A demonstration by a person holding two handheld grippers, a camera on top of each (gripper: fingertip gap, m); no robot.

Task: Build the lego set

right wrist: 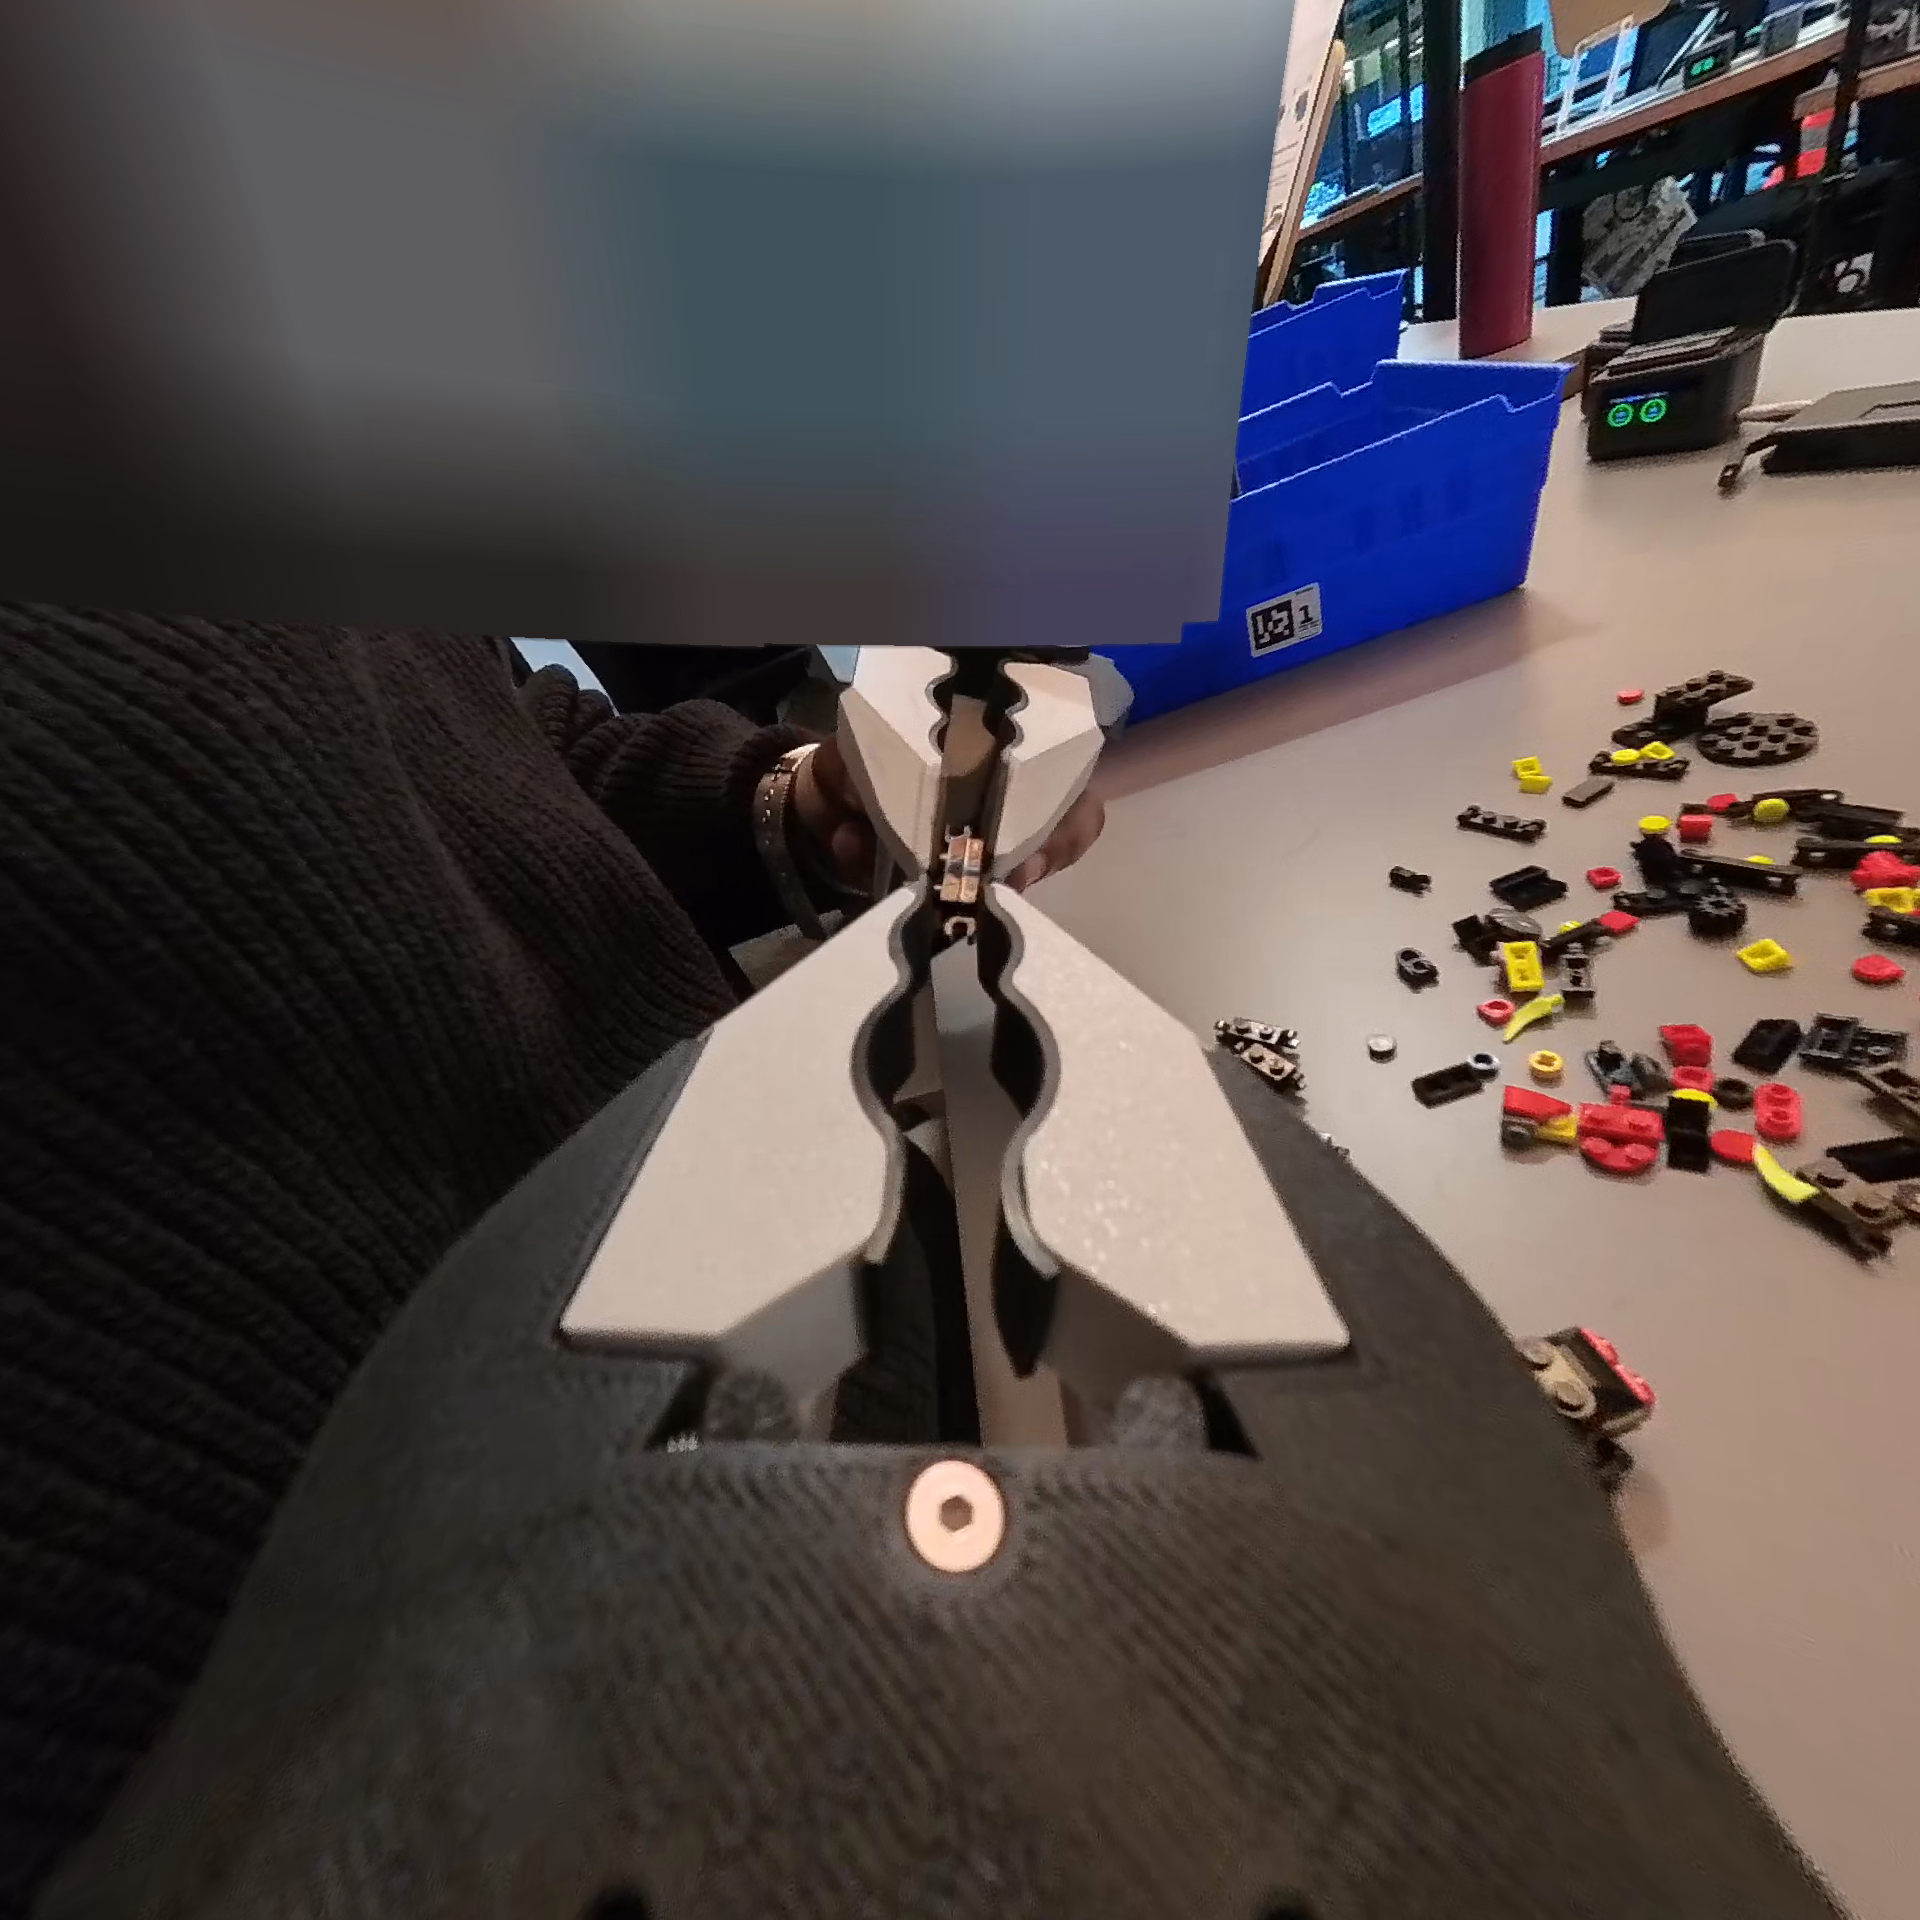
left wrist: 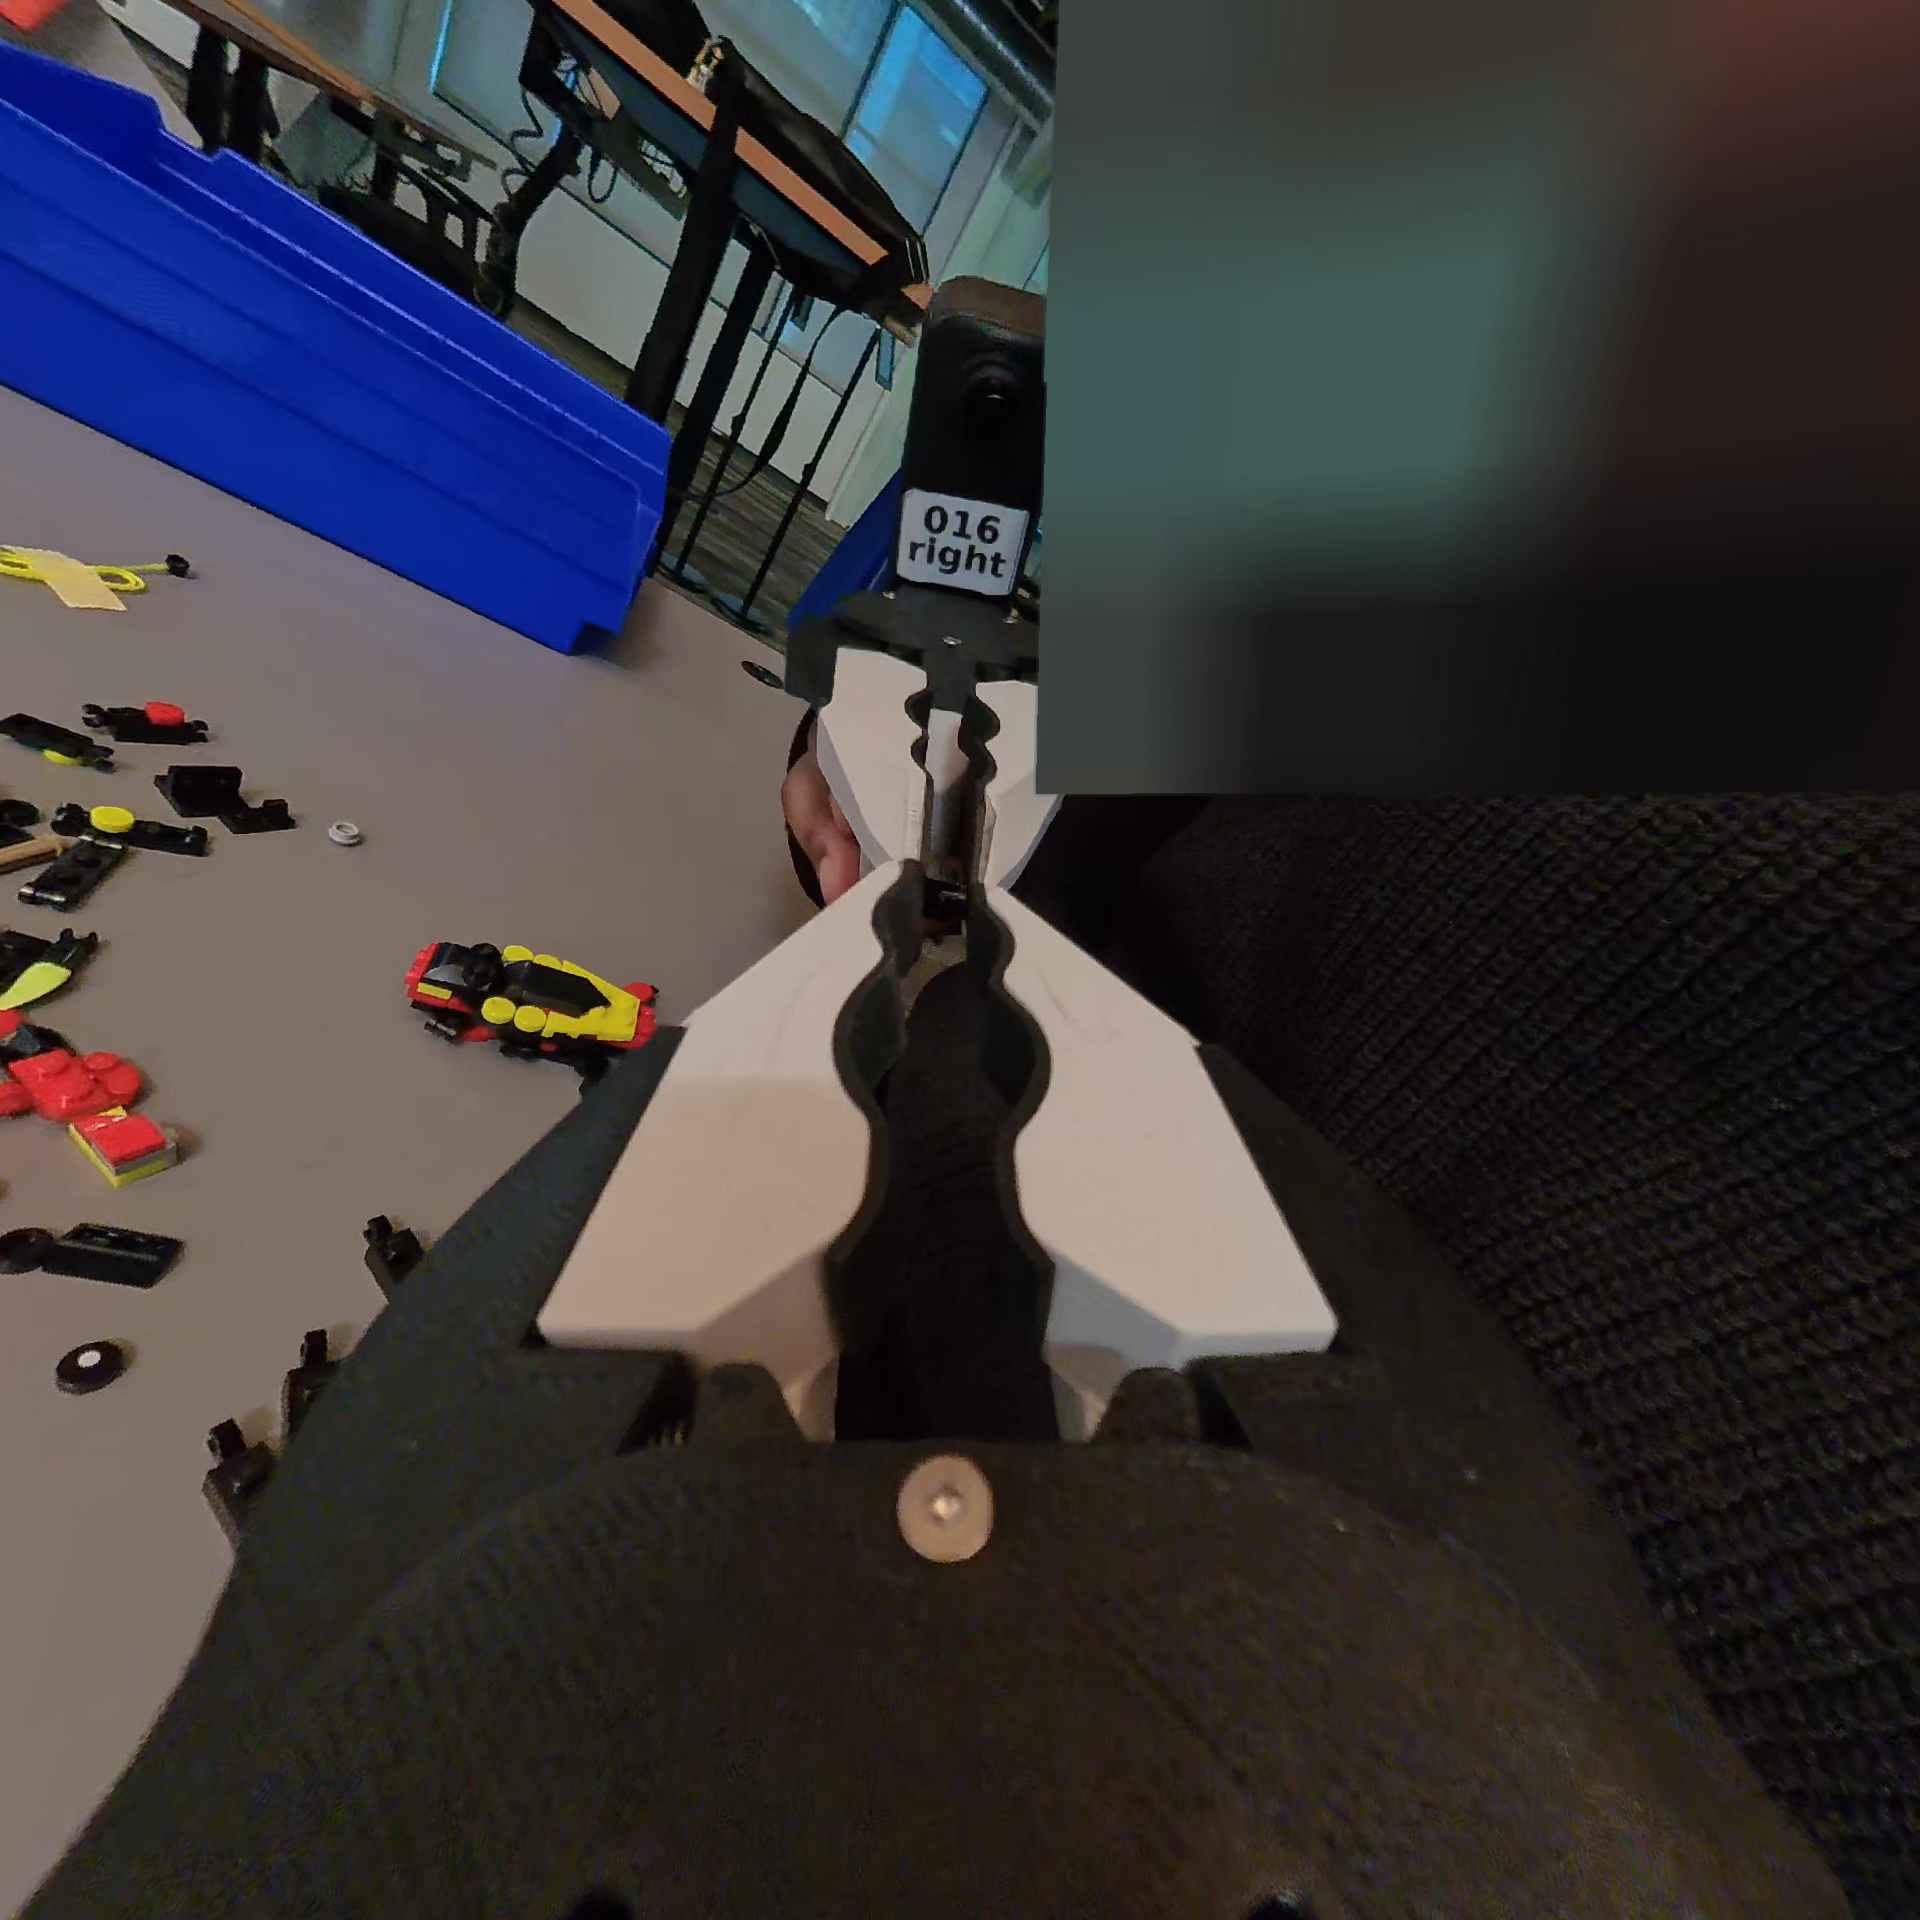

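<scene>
My two grippers meet tip to tip above the grey table's near edge. In the left wrist view my left gripper [left wrist: 940, 909] is shut on a small black brick piece [left wrist: 945, 899]. The right gripper [left wrist: 951, 831] faces it and touches the same spot. In the right wrist view my right gripper [right wrist: 956, 925] is shut on a small black clip piece [right wrist: 957, 928]. This butts against the small dark plate [right wrist: 958, 868] pinched in the left gripper [right wrist: 958, 847]. A hand [right wrist: 831, 821] shows behind the left gripper.
A red, yellow and black toy car [left wrist: 530, 1003] stands on the table [left wrist: 520, 790]. Loose black, red and yellow bricks [right wrist: 1714, 987] lie scattered beside it. Blue bins [left wrist: 312, 343] [right wrist: 1382, 499] stand at the back. A person's black knitted sleeve [right wrist: 260, 987] is close by. The tips of both grippers are at nearly the same place.
</scene>
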